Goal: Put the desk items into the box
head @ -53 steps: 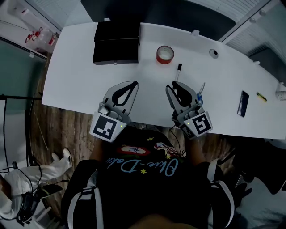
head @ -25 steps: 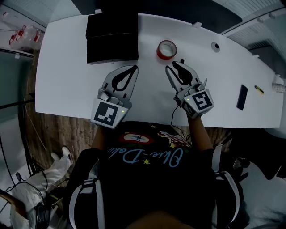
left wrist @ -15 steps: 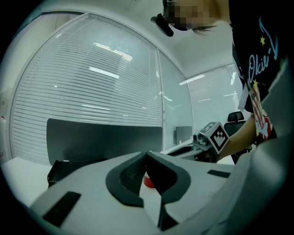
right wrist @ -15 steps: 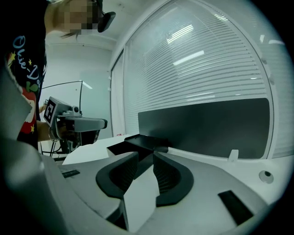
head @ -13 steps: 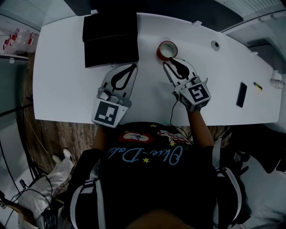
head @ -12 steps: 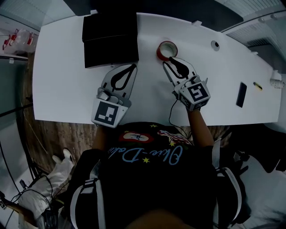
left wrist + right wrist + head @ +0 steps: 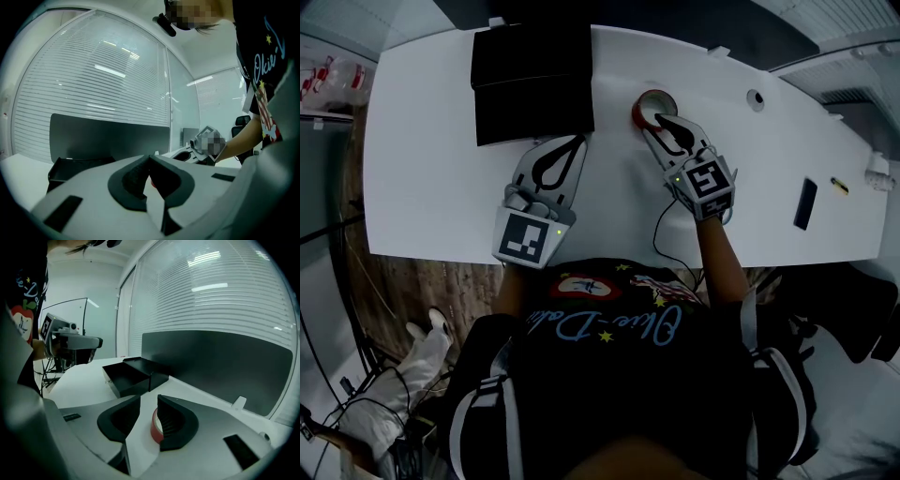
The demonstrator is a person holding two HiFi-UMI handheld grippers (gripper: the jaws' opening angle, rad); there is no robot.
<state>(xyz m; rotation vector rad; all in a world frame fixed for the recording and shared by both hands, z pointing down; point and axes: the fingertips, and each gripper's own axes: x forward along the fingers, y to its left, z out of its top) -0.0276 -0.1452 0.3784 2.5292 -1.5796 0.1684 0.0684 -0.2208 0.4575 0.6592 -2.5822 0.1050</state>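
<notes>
The right gripper [image 7: 149,399] has just been opening its jaws astride the rim of the red tape roll [image 7: 155,425], not yet pinching, likely to grasp it. The left gripper [image 7: 577,141] waits, jaws pressed together.

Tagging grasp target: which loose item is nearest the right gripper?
The red tape roll, just beyond the right gripper; its jaws have just been opening, nothing between them. Black slab and yellow item lie far right.

Looks like an office: long white tabletop [image 7: 431,169] with a cable port [image 7: 756,97], dark divider screen [image 7: 220,366] behind it, glass walls with slatted blinds [image 7: 93,79], a swivel chair [image 7: 242,123].
</notes>
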